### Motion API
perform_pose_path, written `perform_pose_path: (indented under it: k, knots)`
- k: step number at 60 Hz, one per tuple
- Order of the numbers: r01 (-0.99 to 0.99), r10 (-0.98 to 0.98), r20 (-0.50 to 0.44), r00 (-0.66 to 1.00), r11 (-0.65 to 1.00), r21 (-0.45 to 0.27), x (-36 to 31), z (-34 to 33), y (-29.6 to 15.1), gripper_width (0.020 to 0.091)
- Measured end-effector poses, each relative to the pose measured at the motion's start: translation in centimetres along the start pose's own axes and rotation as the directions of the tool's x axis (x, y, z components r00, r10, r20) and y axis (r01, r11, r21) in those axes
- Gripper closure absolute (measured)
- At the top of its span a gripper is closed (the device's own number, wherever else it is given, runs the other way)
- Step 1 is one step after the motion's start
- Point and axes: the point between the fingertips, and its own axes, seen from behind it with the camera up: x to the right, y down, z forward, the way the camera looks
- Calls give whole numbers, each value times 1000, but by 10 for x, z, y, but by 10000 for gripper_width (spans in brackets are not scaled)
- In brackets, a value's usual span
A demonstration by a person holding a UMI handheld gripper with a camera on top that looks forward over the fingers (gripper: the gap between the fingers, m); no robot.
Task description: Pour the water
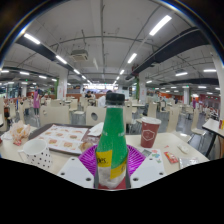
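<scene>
The hand-held gripper [112,165] is squeezing the green bottle [111,135] between its two fingers, holding it upright so no water is spilling, near the red cup [149,131] waiting just right on the worktop [60,150].

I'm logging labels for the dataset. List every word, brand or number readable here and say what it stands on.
None can be read.
Green plastic bottle with a dark cap, held between the tool's purple pads: red label, print too blurred.
Red paper cup beyond it on the table: white marking, unreadable.
Flat printed sheets: too small.
</scene>
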Motion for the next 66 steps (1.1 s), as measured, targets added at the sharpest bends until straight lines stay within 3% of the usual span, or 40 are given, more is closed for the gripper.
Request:
perform_pose_path:
  k: [14,19,22,25,29,33,46,53,66]
  knots:
    - [-9,10,-18,1000,1000,23,-1,10,3,736]
    - [-11,11,-6,1000,1000,-9,-2,3,1,612]
    - [-23,23,0,1000,997,-76,-3,8,16,545]
    - [-54,54,-2,999,981,-186,-1,1,31,417]
    - [-87,89,4,996,973,-212,-5,-4,36,256]
    - [-101,105,11,994,978,-183,-7,-13,25,249]
    - [-95,92,-23,996,963,-253,-19,-63,22,258]
    - [-119,108,-53,993,936,-331,-43,-116,25,257]
    - [-157,166,-19,986,885,-438,-159,-211,14,257]
